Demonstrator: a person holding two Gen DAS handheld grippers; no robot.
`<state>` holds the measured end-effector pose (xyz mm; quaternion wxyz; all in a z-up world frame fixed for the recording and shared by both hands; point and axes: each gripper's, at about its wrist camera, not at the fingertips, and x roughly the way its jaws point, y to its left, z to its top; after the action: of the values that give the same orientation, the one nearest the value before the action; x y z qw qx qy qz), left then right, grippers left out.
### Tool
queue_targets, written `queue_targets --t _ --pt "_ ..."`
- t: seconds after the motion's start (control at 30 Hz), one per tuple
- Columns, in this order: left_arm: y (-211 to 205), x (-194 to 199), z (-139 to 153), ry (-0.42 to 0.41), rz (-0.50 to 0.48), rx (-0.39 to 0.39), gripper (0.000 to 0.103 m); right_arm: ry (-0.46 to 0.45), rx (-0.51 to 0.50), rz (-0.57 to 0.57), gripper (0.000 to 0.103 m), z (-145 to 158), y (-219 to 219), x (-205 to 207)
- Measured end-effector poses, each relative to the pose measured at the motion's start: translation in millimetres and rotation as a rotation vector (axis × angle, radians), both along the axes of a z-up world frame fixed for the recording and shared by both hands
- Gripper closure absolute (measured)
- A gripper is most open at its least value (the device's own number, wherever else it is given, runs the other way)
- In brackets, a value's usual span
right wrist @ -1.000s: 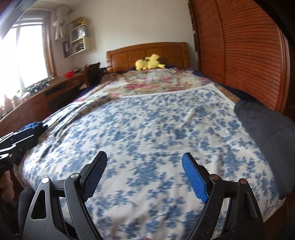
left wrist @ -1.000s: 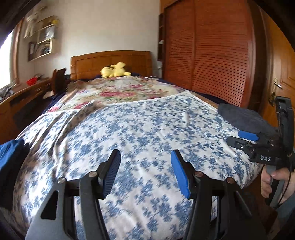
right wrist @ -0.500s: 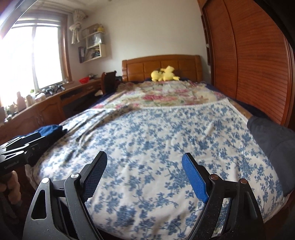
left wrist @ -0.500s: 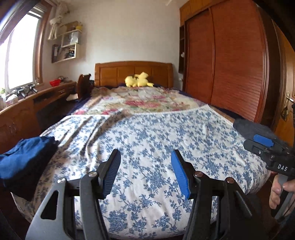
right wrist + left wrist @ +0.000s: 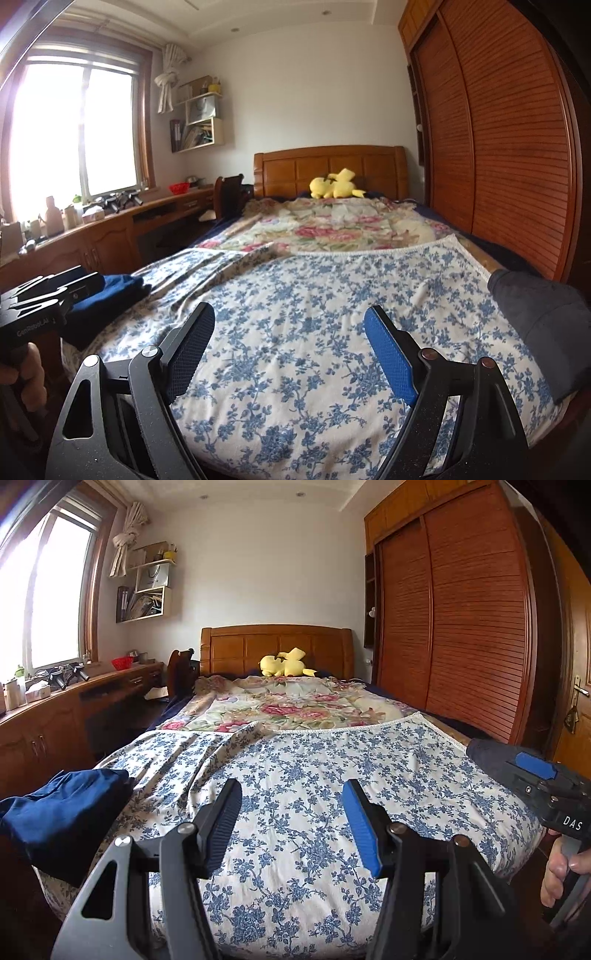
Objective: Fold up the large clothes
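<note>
The left claw (image 5: 291, 814) is being held wide apart above the near end of the bed, nothing gripped. The right claw (image 5: 290, 350) is likewise being held wide and empty. The blue-flowered cloth (image 5: 314, 775) is lying spread just ahead of and beneath both claws. A folded navy garment (image 5: 62, 812) is resting left of the left claw; a dark grey garment (image 5: 543, 325) is lying right of the right claw.
</note>
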<state>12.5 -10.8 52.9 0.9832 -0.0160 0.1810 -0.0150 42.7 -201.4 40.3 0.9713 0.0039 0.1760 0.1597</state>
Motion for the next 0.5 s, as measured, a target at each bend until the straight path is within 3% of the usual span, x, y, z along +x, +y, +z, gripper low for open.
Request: queue_targets --t 0.5 --pt "-0.7 -1.4 0.9 0.01 0.0 -0.008 0.047 0.009 0.006 -0.005 0.018 -1.6 -4.3 0.8"
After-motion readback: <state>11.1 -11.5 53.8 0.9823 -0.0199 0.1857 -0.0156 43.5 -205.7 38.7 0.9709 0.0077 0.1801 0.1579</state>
